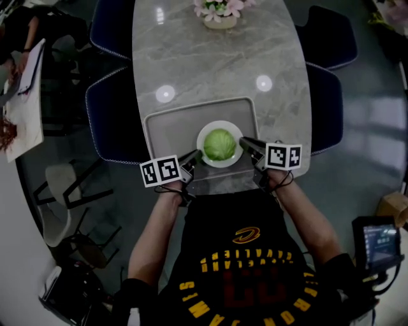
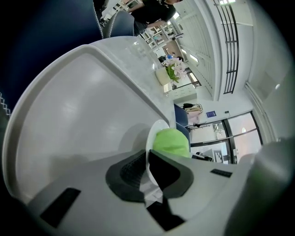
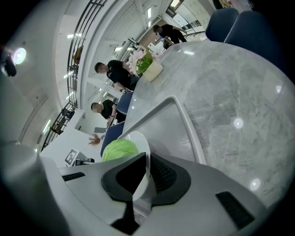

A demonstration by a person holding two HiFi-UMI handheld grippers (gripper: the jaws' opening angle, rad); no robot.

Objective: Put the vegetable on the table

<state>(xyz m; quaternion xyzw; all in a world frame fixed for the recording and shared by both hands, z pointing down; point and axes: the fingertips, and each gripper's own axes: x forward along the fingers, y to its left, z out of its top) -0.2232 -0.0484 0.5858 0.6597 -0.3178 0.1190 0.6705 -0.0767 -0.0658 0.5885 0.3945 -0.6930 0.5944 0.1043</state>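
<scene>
Cabbage (image 1: 219, 144), round and pale green, sits in the middle of a white plate (image 1: 223, 163). The plate is over the near right part of a grey tray (image 1: 169, 127), which lies at the near end of the marble tabletop (image 1: 210, 63). Whether the plate touches the tray I cannot tell. The 2 tools hold the plate from opposite sides. The left tool (image 1: 193, 158) is clenched on the plate's left rim, with the thin white edge pinched between its dark pads. The right tool (image 1: 245, 142) grasps the right rim the same way. A pot of pink flowers (image 1: 220, 13) stands at the tabletop's far end, well apart from the tray. Dark blue chairs (image 1: 105, 121) line both sides.
</scene>
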